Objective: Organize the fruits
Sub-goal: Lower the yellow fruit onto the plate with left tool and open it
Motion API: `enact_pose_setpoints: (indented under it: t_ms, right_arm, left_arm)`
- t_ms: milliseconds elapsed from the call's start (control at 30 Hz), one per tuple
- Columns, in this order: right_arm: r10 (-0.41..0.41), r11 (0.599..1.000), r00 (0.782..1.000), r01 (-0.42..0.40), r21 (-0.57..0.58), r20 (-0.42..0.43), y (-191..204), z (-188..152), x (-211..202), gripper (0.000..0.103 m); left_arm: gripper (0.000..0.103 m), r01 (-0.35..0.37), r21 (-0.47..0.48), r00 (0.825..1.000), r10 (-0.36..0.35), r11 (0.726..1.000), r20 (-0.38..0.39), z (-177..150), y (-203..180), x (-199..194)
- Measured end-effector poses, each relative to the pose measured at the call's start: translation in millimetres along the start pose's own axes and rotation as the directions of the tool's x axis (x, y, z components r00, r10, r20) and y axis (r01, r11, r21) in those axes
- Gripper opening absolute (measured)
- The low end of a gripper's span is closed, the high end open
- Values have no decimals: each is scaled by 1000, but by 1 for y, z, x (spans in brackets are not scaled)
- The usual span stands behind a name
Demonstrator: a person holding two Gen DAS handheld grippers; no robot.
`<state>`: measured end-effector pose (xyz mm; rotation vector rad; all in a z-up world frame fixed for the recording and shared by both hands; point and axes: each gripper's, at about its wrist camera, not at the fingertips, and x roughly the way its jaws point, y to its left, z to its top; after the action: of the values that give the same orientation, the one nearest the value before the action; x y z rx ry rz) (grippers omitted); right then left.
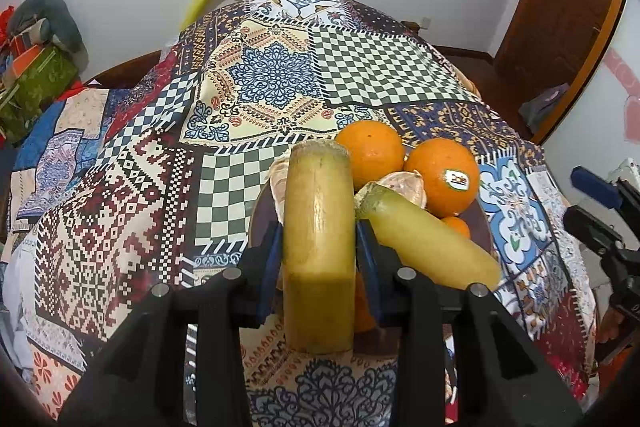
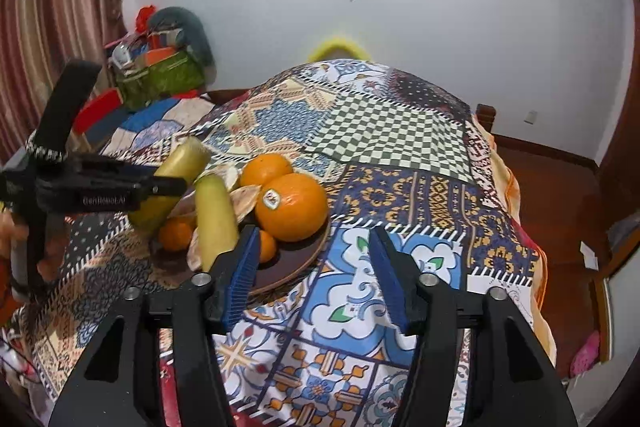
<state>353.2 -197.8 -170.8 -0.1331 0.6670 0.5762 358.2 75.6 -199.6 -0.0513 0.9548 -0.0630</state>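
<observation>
Left tool point(image 1: 318, 247) clamps a sugarcane piece point(image 1: 318, 227), probably.

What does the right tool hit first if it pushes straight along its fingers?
Probably just the patterned tablecloth: the open right tool has nothing between its fingers and aims down at bare cloth. The brown plate of fruit sits just left of that line, though depth is hard to judge here.

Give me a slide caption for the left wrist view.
Left gripper clamps a sugarcane piece above the fruit plate.
</observation>
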Motion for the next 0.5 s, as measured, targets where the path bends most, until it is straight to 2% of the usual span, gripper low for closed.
enact_pose_setpoints:
  t_ms: [167,367,433,500]
  right_arm:
    - [15,1000,1000,-15,23,-7,-4,-2,3,60]
    - [4,1000,1000,-4,13,2,1,-5,3,69]
    - [7,1000,1000,-7,13,1,2,-5,3,70]
    - [9,1000,1000,-9,13,0,3,-6,4,70]
  left_arm:
    - [37,-1,-31,999,0,1000,-40,0,9,19]
    - [37,-16,-17,999,15,1000,-32,-3,8,22]
    - [39,-19,-15,999,18,1000,-40,-3,8,22]
    - [49,-28,-15,999,27,999,-47,-3,7,21]
